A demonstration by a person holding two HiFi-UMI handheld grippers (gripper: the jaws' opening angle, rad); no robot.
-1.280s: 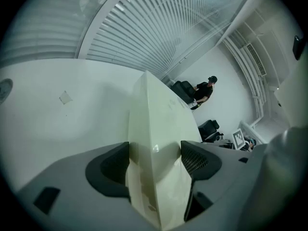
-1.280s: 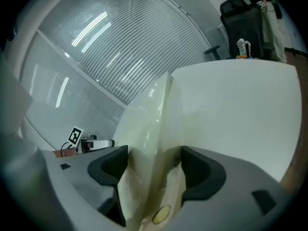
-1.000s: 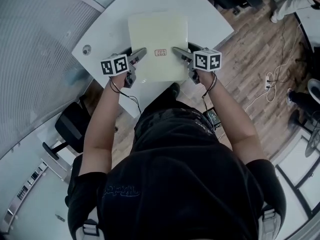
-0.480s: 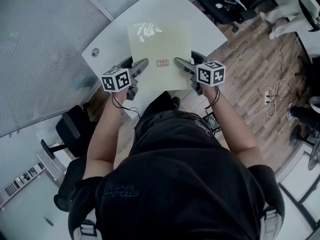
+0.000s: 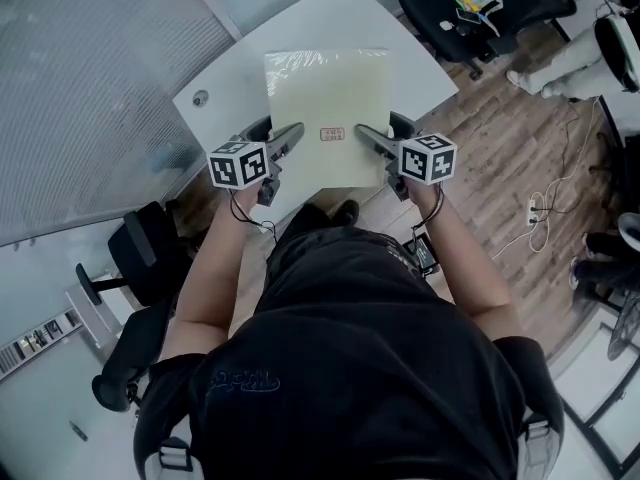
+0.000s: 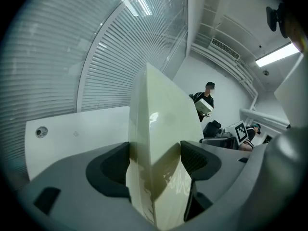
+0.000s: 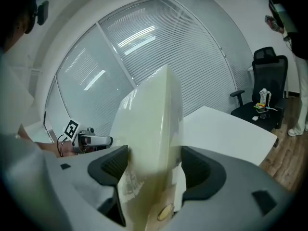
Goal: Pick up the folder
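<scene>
A pale yellow-green folder (image 5: 325, 113) with a small red-printed label is held up above the white table (image 5: 235, 73) in the head view. My left gripper (image 5: 290, 136) is shut on its left edge, my right gripper (image 5: 368, 136) on its right edge. In the left gripper view the folder (image 6: 154, 143) stands edge-on, pinched between the dark pads (image 6: 197, 159). The right gripper view shows the folder (image 7: 149, 143) clamped the same way, with the left gripper (image 7: 89, 140) beyond it.
A black office chair (image 5: 470, 3) with small items on its seat stands at the far right. Another black chair (image 5: 140, 258) sits at the left under the table edge. A glass wall with blinds (image 5: 80, 78) is left. A person (image 6: 204, 102) carrying a box stands far off.
The folder, held in both grippers, has shifted slightly right and up in the head view. The view has also swung, showing more of the chair at the far right.
</scene>
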